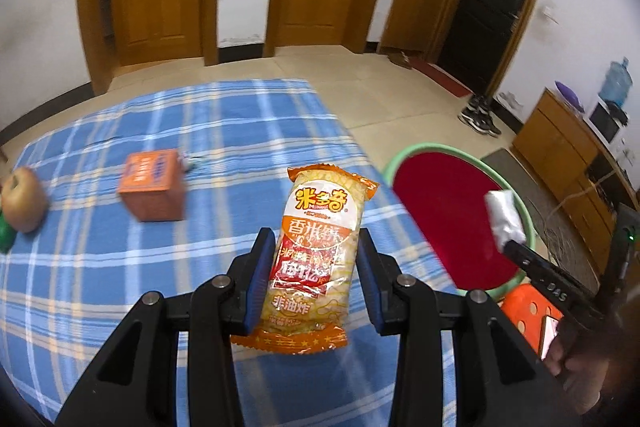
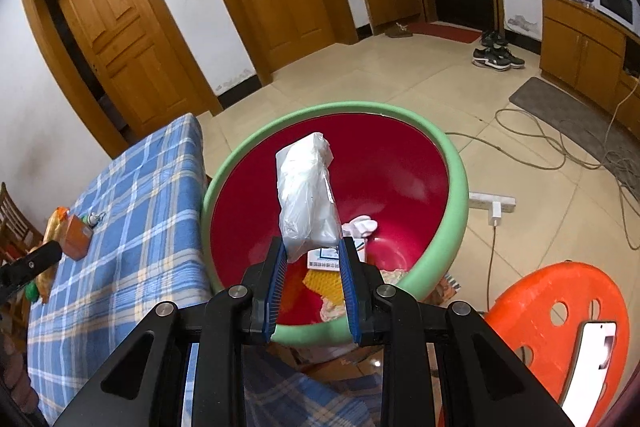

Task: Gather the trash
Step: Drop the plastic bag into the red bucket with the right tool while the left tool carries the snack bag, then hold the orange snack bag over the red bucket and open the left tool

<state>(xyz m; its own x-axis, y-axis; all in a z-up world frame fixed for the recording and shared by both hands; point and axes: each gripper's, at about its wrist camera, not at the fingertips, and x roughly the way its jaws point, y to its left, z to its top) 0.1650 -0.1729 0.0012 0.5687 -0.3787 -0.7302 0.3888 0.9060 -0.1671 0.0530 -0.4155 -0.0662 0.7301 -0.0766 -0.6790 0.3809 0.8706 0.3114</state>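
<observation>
An orange and yellow snack packet (image 1: 316, 259) stands upright between the blue pads of my left gripper (image 1: 316, 255), which is shut on it above the blue checked tablecloth (image 1: 100, 267). My right gripper (image 2: 314, 255) is shut on the lower end of a white crumpled plastic bag (image 2: 308, 187), held over a red basin with a green rim (image 2: 456, 195). On the basin's floor lie a white tissue (image 2: 360, 227), a small white box (image 2: 324, 259) and a yellow wrapper (image 2: 324, 287). The left wrist view shows the basin (image 1: 452, 211) just right of the table.
An orange box (image 1: 154, 187) and an apple (image 1: 22, 199) sit on the cloth to the left. An orange plastic stool (image 2: 560, 311) carrying a phone (image 2: 592, 359) stands right of the basin. A power strip (image 2: 492, 203) and cables lie on the tiled floor behind.
</observation>
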